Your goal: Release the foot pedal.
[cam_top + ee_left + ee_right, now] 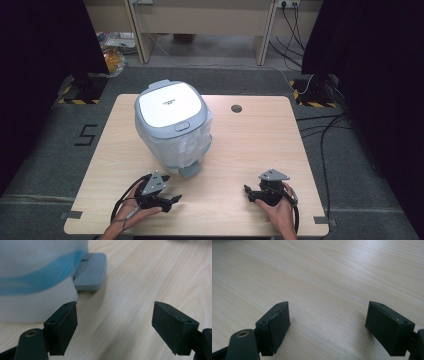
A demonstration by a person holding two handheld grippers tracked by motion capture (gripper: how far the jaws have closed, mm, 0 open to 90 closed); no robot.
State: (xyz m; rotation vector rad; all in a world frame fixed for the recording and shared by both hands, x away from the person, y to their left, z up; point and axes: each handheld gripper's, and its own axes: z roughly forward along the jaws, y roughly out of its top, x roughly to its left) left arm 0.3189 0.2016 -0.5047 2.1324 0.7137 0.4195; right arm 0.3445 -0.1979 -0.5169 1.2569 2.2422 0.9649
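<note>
Pedal bin (172, 125), lid down and clear liner fitted, stands at the counter's (260, 145) centre-left, foot pedal (190, 170) facing the person. Left gripper (172, 201) sits near the pedal, fingers (63, 327) spread and empty; pedal and bin wall lie just ahead in the left gripper view. Right gripper (248, 192) rests well apart over bare wood, fingers (274, 326) spread, empty. Work looks barely started: bin apparently untouched, blur permitting. Approach and contact remain.
</note>
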